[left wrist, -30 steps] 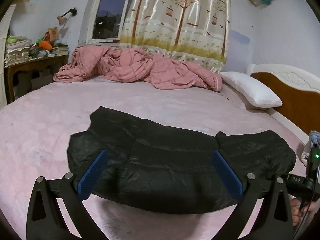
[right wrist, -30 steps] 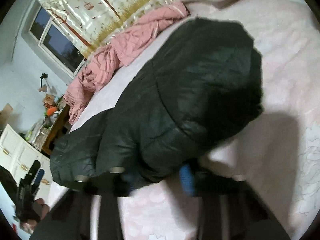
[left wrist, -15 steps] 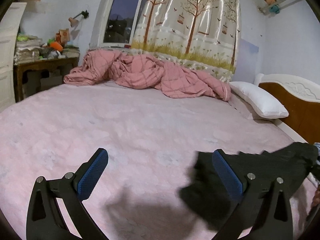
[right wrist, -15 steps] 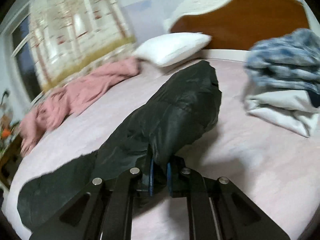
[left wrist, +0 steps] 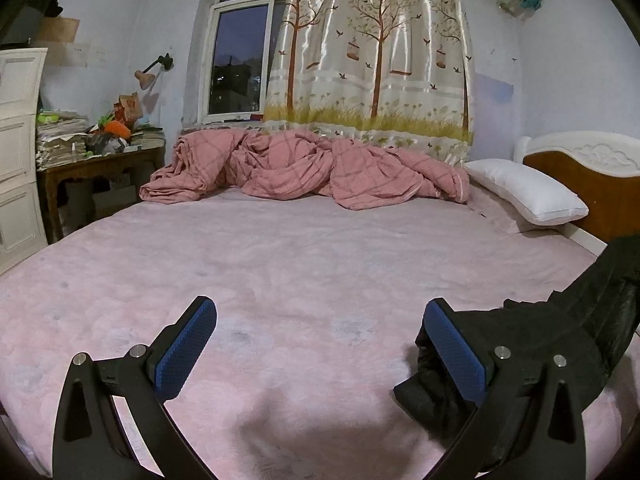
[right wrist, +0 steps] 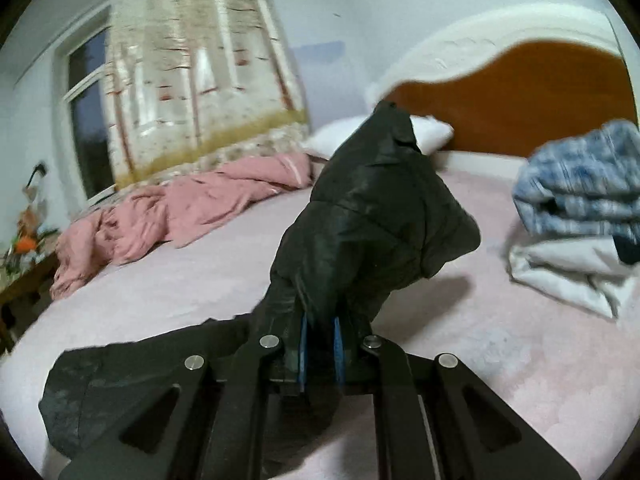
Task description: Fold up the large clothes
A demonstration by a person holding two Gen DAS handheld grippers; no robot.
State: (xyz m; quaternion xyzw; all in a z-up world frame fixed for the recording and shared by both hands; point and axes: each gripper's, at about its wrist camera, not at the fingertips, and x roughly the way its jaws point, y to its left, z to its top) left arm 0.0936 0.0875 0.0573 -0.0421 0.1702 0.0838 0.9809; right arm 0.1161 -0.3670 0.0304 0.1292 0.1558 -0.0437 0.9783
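A black quilted jacket (right wrist: 372, 216) rises in a bunch off the pink bed, with my right gripper (right wrist: 319, 344) shut on a fold of it; its lower part (right wrist: 132, 376) trails on the sheet at the left. In the left wrist view the same jacket (left wrist: 592, 320) hangs slanted at the right edge, its bottom end resting on the bed behind the right finger. My left gripper (left wrist: 320, 344) is open above the pink sheet (left wrist: 300, 272) with nothing between its blue pads (left wrist: 188, 346).
A crumpled pink quilt (left wrist: 304, 168) lies along the far side under the curtain and window. A white pillow (left wrist: 528, 192) and the wooden headboard (left wrist: 588, 184) are at the right. Folded blue and white clothes (right wrist: 580, 216) are stacked near the headboard. A cluttered table (left wrist: 96, 152) stands left.
My right gripper closed on the jacket and lifted it off the bed toward the right; the jacket left the space in front of the left gripper, which now faces bare sheet.
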